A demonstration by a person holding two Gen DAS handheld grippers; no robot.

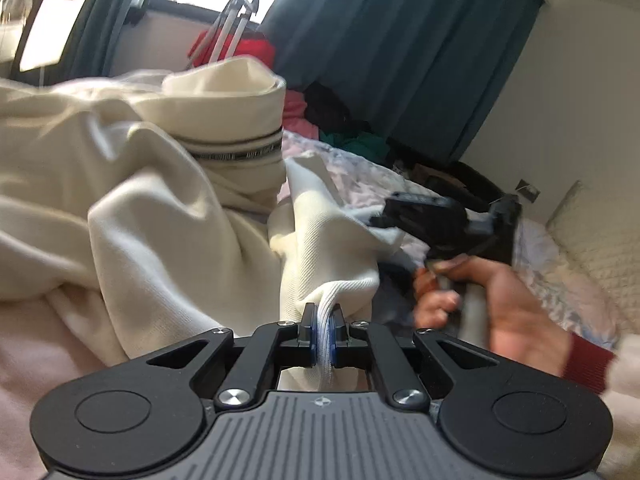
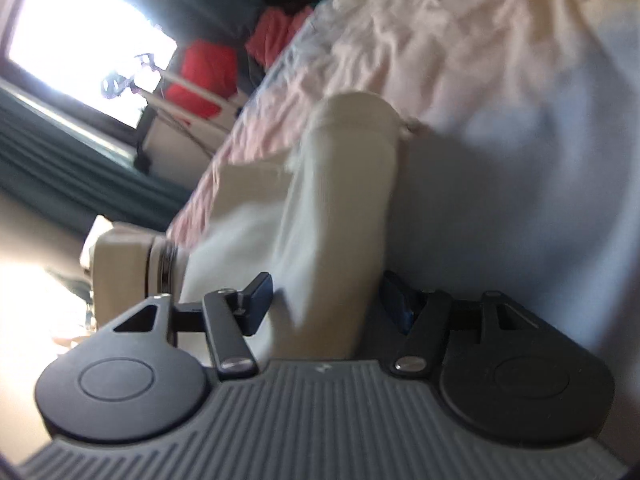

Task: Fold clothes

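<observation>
A cream garment (image 1: 160, 208) with a dark-striped band lies bunched across the bed. My left gripper (image 1: 323, 320) is shut on a ribbed edge of this cream garment (image 1: 326, 304), the fabric pinched between its blue pads. To the right in the left wrist view, a hand (image 1: 480, 300) holds my right gripper (image 1: 384, 220) close to another fold of the cloth. In the tilted, blurred right wrist view, my right gripper (image 2: 326, 300) stands open, with a fold of the cream garment (image 2: 336, 220) passing between its wide-apart fingers.
The bed has a pale pink patterned cover (image 1: 540, 264) and a quilted pillow (image 1: 592, 236) at the right. Red, pink and green clothes (image 1: 320, 116) are heaped by the teal curtains (image 1: 400, 60). A bright window (image 2: 80, 32) and a drying rack (image 1: 236, 20) stand behind.
</observation>
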